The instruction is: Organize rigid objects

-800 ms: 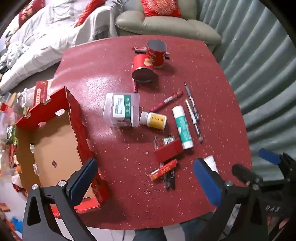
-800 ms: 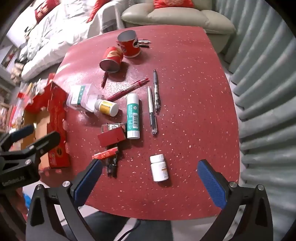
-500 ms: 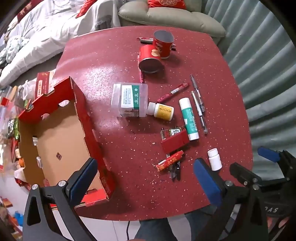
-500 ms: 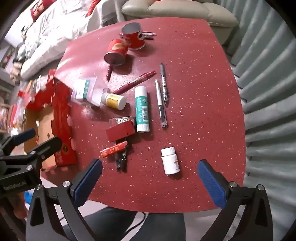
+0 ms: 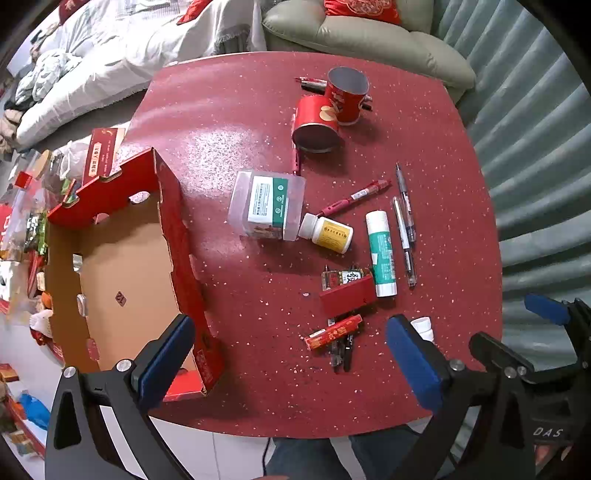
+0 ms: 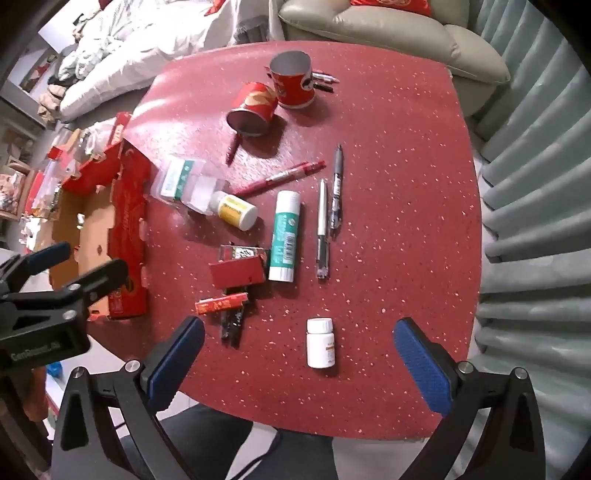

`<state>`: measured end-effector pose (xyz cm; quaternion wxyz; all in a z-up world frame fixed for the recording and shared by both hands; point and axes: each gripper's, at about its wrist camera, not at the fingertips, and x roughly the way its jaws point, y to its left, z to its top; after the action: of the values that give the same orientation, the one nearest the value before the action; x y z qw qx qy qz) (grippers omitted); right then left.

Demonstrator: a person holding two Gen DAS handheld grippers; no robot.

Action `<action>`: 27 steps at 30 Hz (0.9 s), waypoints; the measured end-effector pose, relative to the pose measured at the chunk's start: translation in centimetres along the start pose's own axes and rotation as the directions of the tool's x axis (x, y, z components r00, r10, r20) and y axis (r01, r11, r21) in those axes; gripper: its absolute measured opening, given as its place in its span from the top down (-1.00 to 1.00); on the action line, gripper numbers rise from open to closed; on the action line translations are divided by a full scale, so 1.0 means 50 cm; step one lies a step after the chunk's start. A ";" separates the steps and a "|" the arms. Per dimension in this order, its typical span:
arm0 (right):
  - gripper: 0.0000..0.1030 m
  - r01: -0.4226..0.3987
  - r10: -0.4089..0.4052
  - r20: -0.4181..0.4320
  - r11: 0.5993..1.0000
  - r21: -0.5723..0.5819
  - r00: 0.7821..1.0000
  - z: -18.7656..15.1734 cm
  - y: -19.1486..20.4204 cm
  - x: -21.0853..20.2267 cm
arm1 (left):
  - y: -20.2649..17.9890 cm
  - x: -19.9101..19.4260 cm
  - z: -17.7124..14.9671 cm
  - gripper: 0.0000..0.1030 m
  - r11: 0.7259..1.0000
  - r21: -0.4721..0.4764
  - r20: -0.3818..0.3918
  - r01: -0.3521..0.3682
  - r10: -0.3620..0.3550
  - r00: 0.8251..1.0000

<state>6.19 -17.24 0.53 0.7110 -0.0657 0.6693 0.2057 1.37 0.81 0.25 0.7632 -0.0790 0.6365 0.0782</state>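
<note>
A red table carries scattered items: a clear plastic box, a yellow pill bottle, a glue stick, pens, a small red box, a red stick and two red cans. A white pill bottle lies near the front edge. An open red cardboard box sits at the table's left. My left gripper is open and empty above the front edge. My right gripper is open and empty, with the white bottle between its fingers in view.
A sofa with a red cushion stands behind the table. A bed with white bedding is at the back left. Grey curtains hang on the right. Clutter lies on the floor left of the box.
Both grippers have drifted slightly over the table's front edge; the view shifted a little. Both stay open and empty. Nothing on the table moved.
</note>
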 end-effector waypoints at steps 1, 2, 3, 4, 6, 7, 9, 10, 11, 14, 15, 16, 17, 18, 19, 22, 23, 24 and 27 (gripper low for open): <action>-1.00 0.001 -0.001 -0.003 1.000 0.000 1.000 0.000 -0.001 0.001 | -0.001 0.000 -0.001 -1.00 1.000 0.000 -0.001 -0.005 0.005 1.000; -1.00 0.004 -0.004 -0.010 1.000 0.001 1.000 -0.002 -0.002 0.003 | -0.002 0.001 -0.002 -1.00 1.000 0.000 -0.003 -0.003 0.003 1.000; -1.00 0.003 -0.003 -0.018 1.000 0.002 1.000 -0.004 -0.004 0.006 | -0.003 0.002 -0.002 -1.00 1.000 0.001 -0.008 0.000 0.000 1.000; -1.00 -0.001 0.002 -0.022 1.000 0.005 1.000 -0.007 -0.006 0.007 | -0.005 0.004 -0.001 -1.00 1.000 0.005 -0.013 -0.002 0.002 1.000; -1.00 -0.002 0.002 -0.024 1.000 0.015 1.000 -0.011 -0.010 0.008 | -0.007 0.008 0.000 -1.00 1.000 0.016 -0.018 -0.005 0.005 1.000; -1.00 -0.001 0.002 -0.025 1.000 0.019 1.000 -0.012 -0.012 0.009 | -0.008 0.008 -0.001 -1.00 1.000 0.020 -0.019 -0.007 0.008 1.000; -1.00 -0.001 0.002 -0.029 1.000 0.030 1.000 -0.015 -0.017 0.010 | -0.011 0.011 0.001 -1.00 1.000 0.029 -0.023 -0.011 0.011 1.000; -1.00 0.005 -0.003 -0.033 0.999 0.036 0.999 -0.017 -0.019 0.011 | -0.011 0.012 0.001 -1.00 0.999 0.032 -0.023 -0.009 0.010 1.000; -1.00 0.006 -0.004 -0.034 0.999 0.038 0.999 -0.019 -0.020 0.012 | -0.012 0.013 0.002 -1.00 0.999 0.034 -0.024 -0.008 0.009 1.000; -1.00 0.003 -0.001 -0.035 0.999 0.046 0.999 -0.023 -0.024 0.013 | -0.014 0.016 0.004 -1.00 0.999 0.038 -0.028 -0.007 0.008 1.000; -1.00 0.001 0.001 -0.039 0.999 0.047 0.999 -0.024 -0.025 0.014 | -0.014 0.016 0.006 -1.00 0.999 0.038 -0.030 -0.004 0.005 1.000; -1.00 0.001 0.001 -0.042 0.999 0.050 0.999 -0.024 -0.026 0.015 | -0.014 0.017 0.006 -1.00 0.999 0.038 -0.031 -0.002 0.004 1.000; -1.00 0.001 0.001 -0.043 0.999 0.052 0.999 -0.025 -0.027 0.016 | -0.014 0.018 0.006 -1.00 0.999 0.038 -0.032 -0.003 0.004 0.999; -1.00 0.001 0.001 -0.045 0.999 0.054 0.999 -0.025 -0.027 0.017 | -0.013 0.020 0.006 -1.00 0.999 0.038 -0.031 -0.002 0.003 1.000; -1.00 0.000 0.002 -0.047 0.998 0.057 0.999 -0.025 -0.028 0.018 | -0.013 0.022 0.005 -1.00 0.999 0.038 -0.031 -0.002 0.003 1.000; -1.00 0.002 0.001 -0.055 0.998 0.059 0.998 -0.027 -0.030 0.021 | -0.013 0.041 0.003 -1.00 1.000 0.029 -0.048 0.001 0.000 0.999; -1.00 0.005 -0.002 -0.057 0.998 0.059 0.998 -0.029 -0.030 0.022 | -0.013 0.046 0.002 -1.00 1.000 0.027 -0.054 0.000 0.002 0.999; -1.00 0.009 -0.005 -0.059 0.998 0.059 0.998 -0.030 -0.031 0.023 | -0.013 0.051 0.000 -1.00 1.000 0.024 -0.062 0.001 0.000 0.998; -1.00 0.017 -0.012 -0.064 0.998 0.064 0.998 -0.035 -0.035 0.024 | -0.016 0.061 -0.006 -1.00 1.000 0.025 -0.070 0.012 -0.010 0.997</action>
<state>5.25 -19.23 -1.11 0.6924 -0.0542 0.6974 0.1767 1.82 0.00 -2.77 0.7417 -0.0756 0.6634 0.0631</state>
